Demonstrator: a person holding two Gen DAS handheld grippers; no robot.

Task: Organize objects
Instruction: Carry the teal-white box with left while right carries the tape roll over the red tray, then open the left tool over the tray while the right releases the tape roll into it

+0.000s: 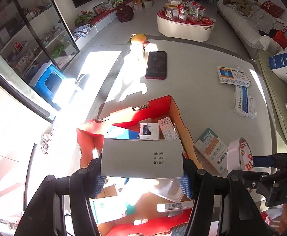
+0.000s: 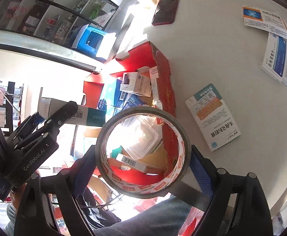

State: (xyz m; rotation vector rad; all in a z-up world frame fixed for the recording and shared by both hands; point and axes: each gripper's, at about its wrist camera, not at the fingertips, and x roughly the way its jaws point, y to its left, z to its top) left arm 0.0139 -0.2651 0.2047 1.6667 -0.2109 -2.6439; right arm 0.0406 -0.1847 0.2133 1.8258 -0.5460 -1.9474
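Observation:
My left gripper (image 1: 142, 179) is shut on a grey-white medicine box (image 1: 142, 157), its blue pads pressing on the box's two ends. It hangs over an open red cardboard box (image 1: 127, 114) that holds several medicine boxes. In the right wrist view my right gripper (image 2: 142, 165) is shut on a roll of tape (image 2: 143, 189), held by its rim over the red box's (image 2: 165, 90) near right corner. That view also shows the left gripper (image 2: 51, 111) at the left with its white and teal box (image 2: 88, 117). The tape roll (image 1: 239, 155) appears at the right of the left wrist view.
On the grey table (image 1: 192, 90) lie medicine boxes (image 1: 210, 149) (image 1: 233, 74) (image 1: 244, 101), a dark phone (image 1: 156, 64) and fruit (image 1: 138, 38) at the far edge. A blue stool (image 1: 47, 82) stands on the floor to the left. A person's legs show below the table edge.

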